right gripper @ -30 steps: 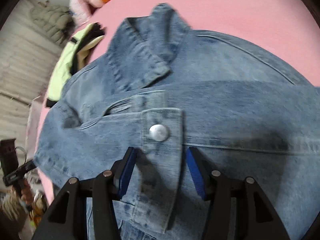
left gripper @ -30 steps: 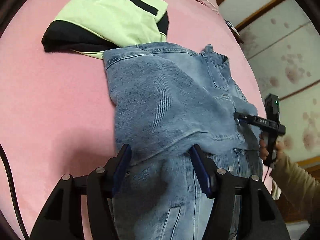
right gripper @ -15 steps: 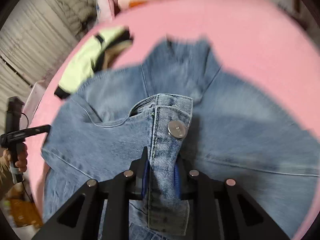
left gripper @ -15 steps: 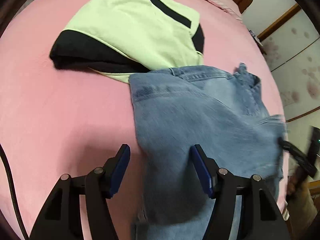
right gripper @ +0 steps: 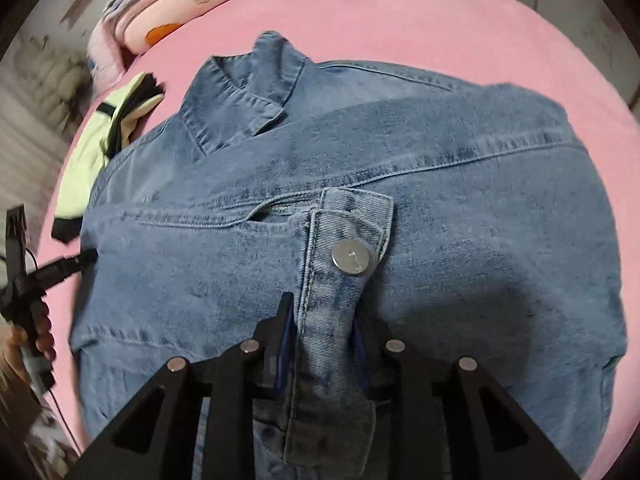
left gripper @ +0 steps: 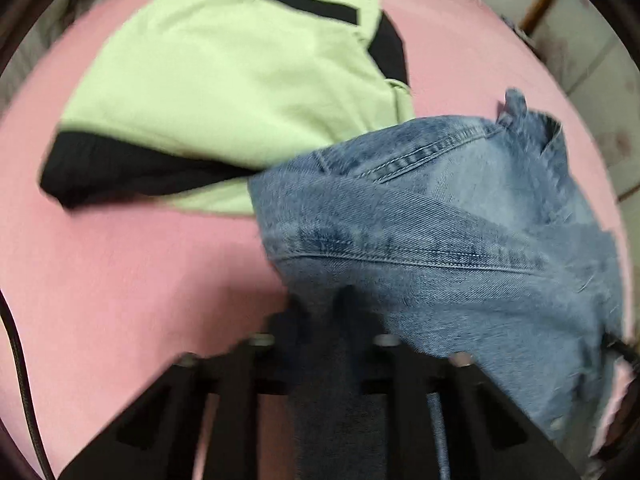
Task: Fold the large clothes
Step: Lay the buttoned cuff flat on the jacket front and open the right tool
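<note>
A blue denim jacket [left gripper: 460, 240] lies on the pink bed [left gripper: 120, 280]. My left gripper [left gripper: 322, 308] is shut on a fold of denim at the jacket's near left edge. In the right wrist view the jacket [right gripper: 440, 184] fills the middle, collar [right gripper: 248, 96] at the far side. My right gripper [right gripper: 322, 320] has the button strip between its pads, just below the metal button [right gripper: 354, 258]; its jaws are opening slightly while the pads still touch the strip. The left gripper [right gripper: 86, 258], held by a hand [right gripper: 36, 332], meets the jacket's left edge.
A pale green and black garment [left gripper: 224, 72] lies folded just beyond the jacket, and shows at the left in the right wrist view [right gripper: 92, 160]. Pink pillows [right gripper: 168, 12] sit at the bed's far left corner. Bare pink sheet [right gripper: 400, 20] extends beyond the collar.
My left gripper went from open around the denim to shut on its edge, nearer the green garment. My right gripper closed on the button strip, which now stands up between its pads.
</note>
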Demonstrator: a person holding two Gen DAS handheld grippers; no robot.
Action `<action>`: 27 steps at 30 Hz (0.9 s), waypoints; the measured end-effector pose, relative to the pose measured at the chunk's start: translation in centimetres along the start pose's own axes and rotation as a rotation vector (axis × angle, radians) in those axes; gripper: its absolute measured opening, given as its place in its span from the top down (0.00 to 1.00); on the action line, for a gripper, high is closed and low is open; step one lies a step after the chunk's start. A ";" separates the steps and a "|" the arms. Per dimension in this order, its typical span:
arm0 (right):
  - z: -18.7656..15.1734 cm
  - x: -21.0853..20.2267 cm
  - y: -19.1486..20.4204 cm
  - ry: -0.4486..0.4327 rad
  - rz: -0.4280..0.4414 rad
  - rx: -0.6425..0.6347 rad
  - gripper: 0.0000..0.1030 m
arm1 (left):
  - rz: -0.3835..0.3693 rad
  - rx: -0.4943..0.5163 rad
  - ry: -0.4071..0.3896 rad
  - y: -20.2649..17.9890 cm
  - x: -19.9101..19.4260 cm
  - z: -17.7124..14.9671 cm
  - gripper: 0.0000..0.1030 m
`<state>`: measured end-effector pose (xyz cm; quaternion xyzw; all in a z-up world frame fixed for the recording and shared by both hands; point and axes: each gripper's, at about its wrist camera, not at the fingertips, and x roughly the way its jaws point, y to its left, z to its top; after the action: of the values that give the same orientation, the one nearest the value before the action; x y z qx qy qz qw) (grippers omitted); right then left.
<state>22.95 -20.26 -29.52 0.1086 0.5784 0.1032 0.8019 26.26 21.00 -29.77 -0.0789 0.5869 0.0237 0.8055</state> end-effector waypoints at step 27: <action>-5.1 -2.1 -2.3 0.087 -0.002 0.013 0.58 | -0.025 0.022 -0.005 -5.8 -4.9 -9.8 0.81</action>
<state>17.52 -22.76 -29.83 0.1087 0.6136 0.1033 0.7752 16.26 14.07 -27.44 -0.0774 0.5840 0.0073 0.8080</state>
